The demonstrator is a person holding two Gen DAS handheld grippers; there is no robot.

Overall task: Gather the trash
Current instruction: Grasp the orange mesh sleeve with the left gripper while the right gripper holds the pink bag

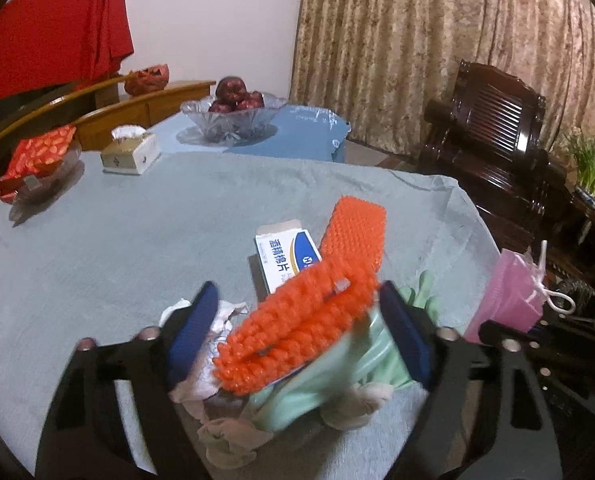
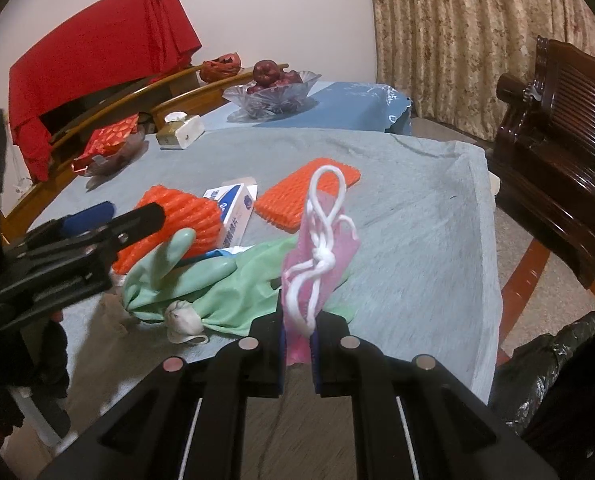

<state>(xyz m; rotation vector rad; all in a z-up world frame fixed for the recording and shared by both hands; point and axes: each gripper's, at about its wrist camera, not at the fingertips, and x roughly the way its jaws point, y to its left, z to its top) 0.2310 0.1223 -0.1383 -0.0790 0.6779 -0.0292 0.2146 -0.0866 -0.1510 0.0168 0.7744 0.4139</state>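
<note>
My left gripper (image 1: 297, 320) is open around an orange foam net (image 1: 297, 324), which lies between its blue pads (image 1: 195, 328) above a green rubber glove (image 1: 317, 384) and crumpled tissue (image 1: 213, 380). A white-blue box (image 1: 285, 258) and a second flat orange foam net (image 1: 355, 230) lie beyond. My right gripper (image 2: 297, 344) is shut on a pink mesh bag (image 2: 317, 248) with a white cord, held above the grey tablecloth (image 2: 417, 220). The right view also shows the left gripper (image 2: 97, 224), the glove (image 2: 217, 284), the box (image 2: 233, 212) and both nets (image 2: 185, 216).
A bin with a black bag (image 2: 557, 380) stands on the floor at the right. A glass fruit bowl (image 1: 233, 116), tissue box (image 1: 131, 154) and red snack packet (image 1: 37, 154) sit at the table's far side. A dark wooden chair (image 1: 493, 152) stands to the right.
</note>
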